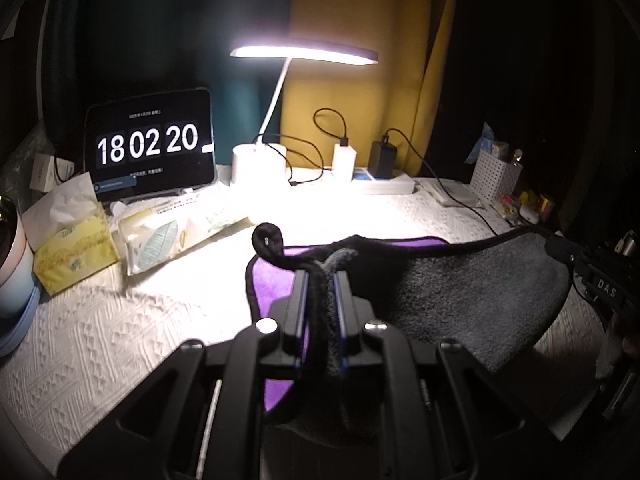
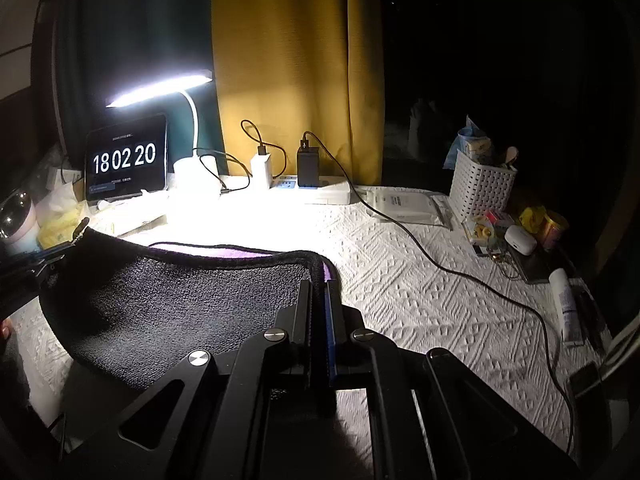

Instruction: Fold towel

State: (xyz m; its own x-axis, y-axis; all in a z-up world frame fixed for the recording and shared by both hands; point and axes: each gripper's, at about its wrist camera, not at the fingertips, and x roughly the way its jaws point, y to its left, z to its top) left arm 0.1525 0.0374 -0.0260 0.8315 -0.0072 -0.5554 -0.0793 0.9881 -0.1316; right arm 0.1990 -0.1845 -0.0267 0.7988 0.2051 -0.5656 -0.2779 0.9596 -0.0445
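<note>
The towel (image 1: 460, 292) is grey on one side and purple on the other, with a black hem and a black hanging loop (image 1: 267, 240). My left gripper (image 1: 322, 280) is shut on its left corner. My right gripper (image 2: 319, 286) is shut on the right corner (image 2: 318, 266). The grey side (image 2: 168, 304) hangs stretched between the two grippers above the white tablecloth. The purple part (image 1: 272, 276) lies on the table behind and below. The right gripper also shows at the right edge of the left wrist view (image 1: 560, 248).
A lit desk lamp (image 1: 304, 54), a tablet clock (image 1: 150, 146), tissue packs (image 1: 76, 252) and a cup (image 1: 12, 256) stand at the back left. A power strip with chargers (image 2: 316, 190), a cable (image 2: 440, 264), a white basket (image 2: 482, 190) and small items (image 2: 520, 240) lie right.
</note>
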